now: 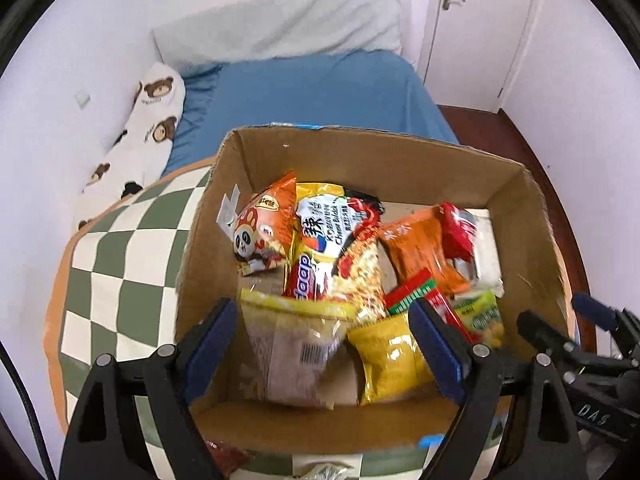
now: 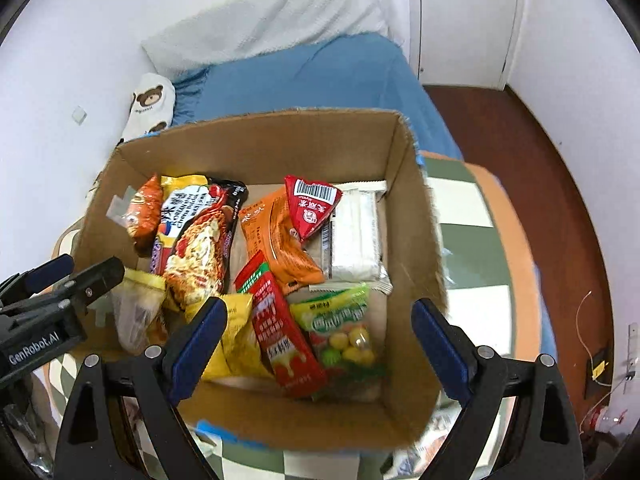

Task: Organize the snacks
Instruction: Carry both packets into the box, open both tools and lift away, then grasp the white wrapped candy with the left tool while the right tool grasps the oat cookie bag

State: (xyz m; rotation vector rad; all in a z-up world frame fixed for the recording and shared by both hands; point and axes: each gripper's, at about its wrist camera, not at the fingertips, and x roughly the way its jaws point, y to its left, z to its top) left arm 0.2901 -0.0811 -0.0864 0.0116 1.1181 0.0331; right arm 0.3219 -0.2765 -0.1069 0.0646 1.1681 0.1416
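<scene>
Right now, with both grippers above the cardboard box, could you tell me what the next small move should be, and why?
Probably swing one open, empty gripper, likely the right gripper, away from the cardboard box toward the loose packets blurred on the checkered mat below its near wall. Both the right gripper and the left gripper hold nothing, and the snack packets inside already lie settled.

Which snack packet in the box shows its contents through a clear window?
The green-topped candy packet near the box's front right corner: round yellow and green sweets show through it. The others nearby are opaque.
</scene>
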